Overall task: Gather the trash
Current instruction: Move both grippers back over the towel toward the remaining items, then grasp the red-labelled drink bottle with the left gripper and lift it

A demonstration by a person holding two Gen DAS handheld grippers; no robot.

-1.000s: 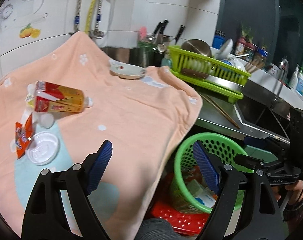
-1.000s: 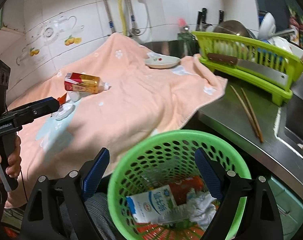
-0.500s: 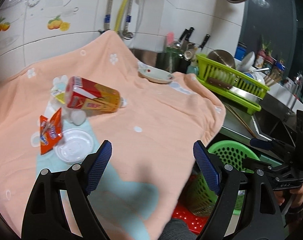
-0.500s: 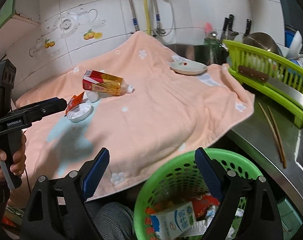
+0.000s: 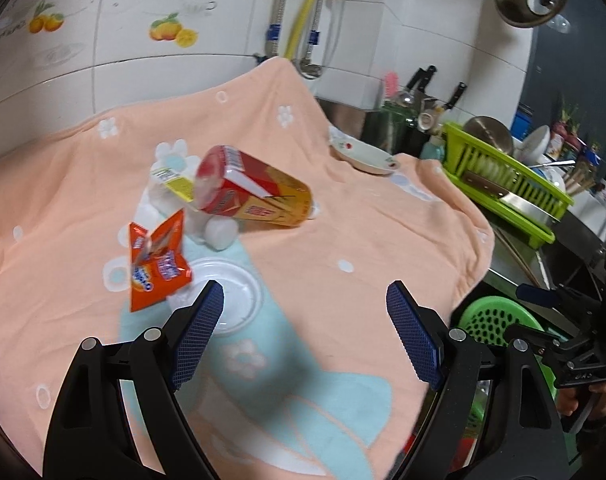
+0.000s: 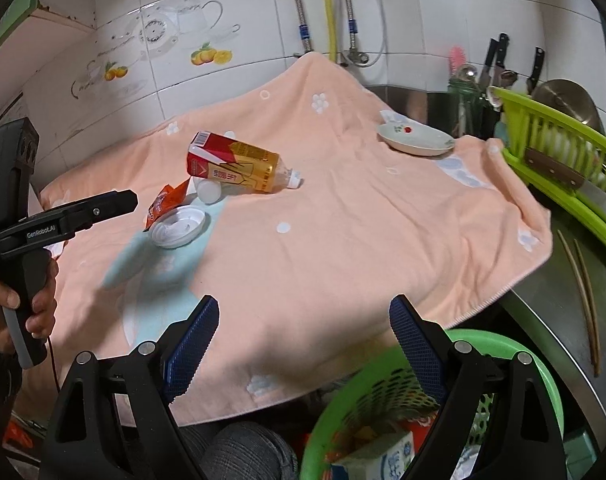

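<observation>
Left wrist: both tongs (image 5: 305, 334) (image 6: 303, 338) wide open (nothing held), above towel (image 5: 383, 240).

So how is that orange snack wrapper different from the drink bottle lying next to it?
The orange snack wrapper is a flat, crumpled foil packet; the drink bottle is a bulky clear plastic one lying on its side. The wrapper is orange all over, while the bottle has a red and gold label and a white cap. Both rest on the peach towel, not yet in the green basket.

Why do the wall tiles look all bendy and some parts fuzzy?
Left wrist view: the fisheye lens curves the tile lines, and the towel blurs near the bottom. Right wrist view: same bending, dark round corners, and the green basket rim smears.
</observation>
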